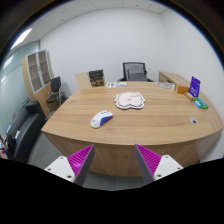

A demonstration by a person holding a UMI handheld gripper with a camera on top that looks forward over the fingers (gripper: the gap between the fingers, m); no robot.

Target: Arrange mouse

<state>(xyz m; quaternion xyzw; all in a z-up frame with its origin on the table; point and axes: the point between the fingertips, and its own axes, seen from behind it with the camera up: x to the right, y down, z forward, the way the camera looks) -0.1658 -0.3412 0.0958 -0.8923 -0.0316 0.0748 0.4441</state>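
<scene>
A white and blue mouse (101,119) lies on the wooden table (130,128), left of the middle. A pale mouse pad with a pattern (130,101) lies further back near the table's middle. My gripper (113,160) is open and empty, with its magenta pads (78,158) spread wide. It is held back from the table's near edge, well short of the mouse. The mouse is ahead of the left finger and beyond it.
A blue box (194,87) and a teal thing (200,103) stand at the table's right end. A small dark item (195,121) lies near the right edge. Office chairs (134,72) stand behind the table, and a cabinet (38,72) at the left wall.
</scene>
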